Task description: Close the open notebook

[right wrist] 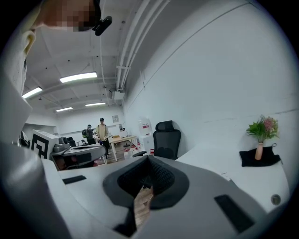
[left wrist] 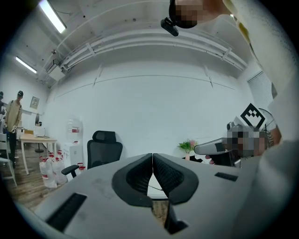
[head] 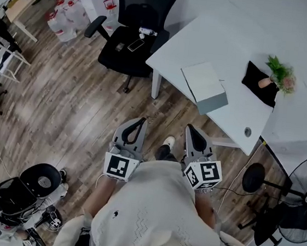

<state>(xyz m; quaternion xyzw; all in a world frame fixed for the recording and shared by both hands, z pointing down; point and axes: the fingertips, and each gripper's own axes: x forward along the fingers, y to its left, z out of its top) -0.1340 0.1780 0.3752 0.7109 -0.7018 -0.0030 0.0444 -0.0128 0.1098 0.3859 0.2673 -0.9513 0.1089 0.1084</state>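
Note:
The notebook (head: 204, 84), pale on top with a grey edge, lies near the front edge of the white desk (head: 207, 37); from here I cannot tell whether it lies open. Both grippers hang in front of the person's body over the wooden floor, well short of the desk. My left gripper (head: 140, 121) has its jaws together with nothing between them, and in the left gripper view the left gripper (left wrist: 152, 155) shows its pads meeting. My right gripper (head: 190, 129) also looks shut and empty, and in the right gripper view the right gripper (right wrist: 148, 159) points towards the desk.
A small vase of flowers (head: 280, 76) stands on a black cloth (head: 257, 82) at the desk's right. A black office chair (head: 137, 24) sits left of the desk. A floor fan (head: 301, 200) is at the right and black equipment (head: 25, 188) at the lower left. People (right wrist: 101, 133) stand far off.

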